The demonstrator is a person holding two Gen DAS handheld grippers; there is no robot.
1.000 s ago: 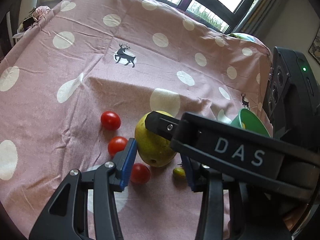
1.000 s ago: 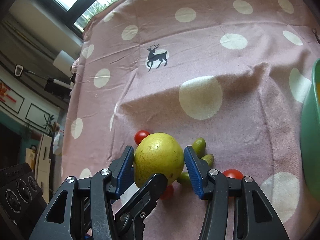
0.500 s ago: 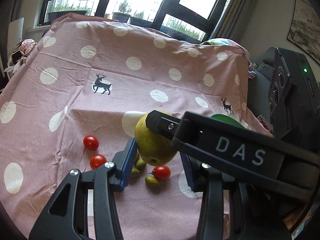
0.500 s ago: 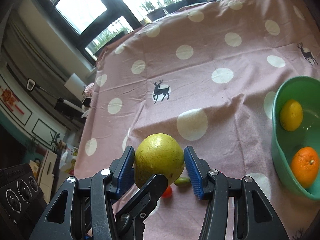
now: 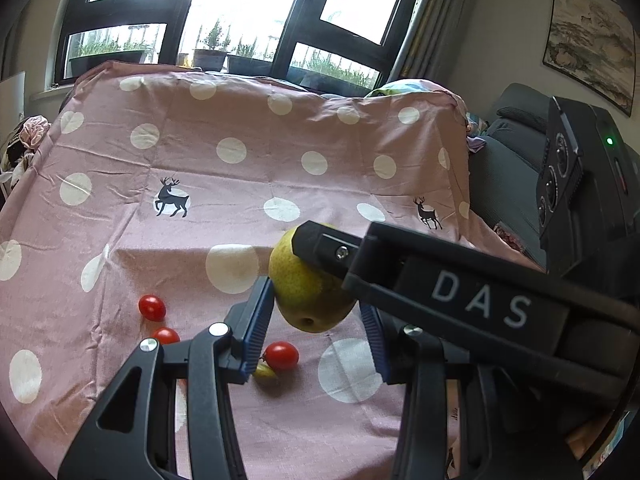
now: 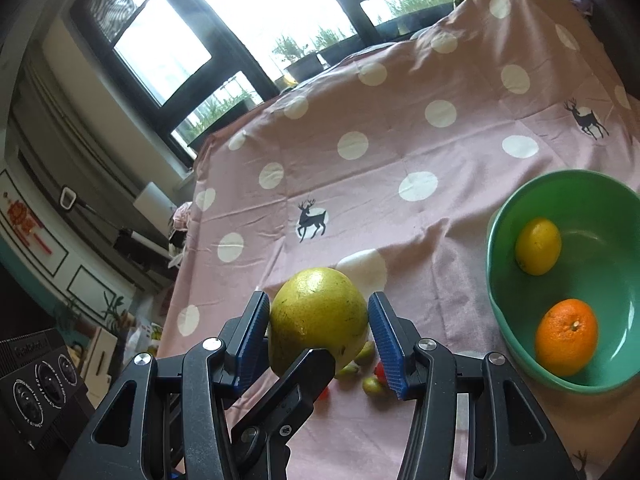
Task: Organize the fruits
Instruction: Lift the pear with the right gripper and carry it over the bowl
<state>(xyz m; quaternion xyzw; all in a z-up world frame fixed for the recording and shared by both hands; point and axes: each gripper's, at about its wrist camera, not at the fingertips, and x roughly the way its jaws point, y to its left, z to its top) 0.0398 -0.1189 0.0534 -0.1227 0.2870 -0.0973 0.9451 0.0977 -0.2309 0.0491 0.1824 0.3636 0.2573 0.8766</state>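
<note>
**Two handheld grippers lift one large yellow-green fruit above a pink spotted cloth**

On the left of the left wrist view, three small red cherry tomatoes point(image 5: 152, 307) lie on the pink cloth with white dots and black deer point(image 5: 224, 184), toward its near edge. A small green-yellow fruit point(image 5: 265, 372) touches the nearest tomato.

The left gripper point(image 5: 316, 330) has black arms and blue ribbed pads. Its jaws stand partly open; the left pad touches the large round yellow-green fruit point(image 5: 310, 292), but the right pad's contact is hidden behind the other gripper's arm, so a firm hold cannot be confirmed from here.

In the right wrist view, the right gripper point(image 6: 318, 340) has its jaws partly closed around the same fruit point(image 6: 318, 312), one blue pad pressing each side. The fruit hangs in the air above the cloth point(image 6: 400, 140), clear of the small fruits beneath it.

Further right, near the cloth's right edge, a round mint-green plastic bowl point(image 6: 496, 240) holds a yellow lemon point(image 6: 538, 246) and an orange point(image 6: 566, 336), apart from each other.
</note>
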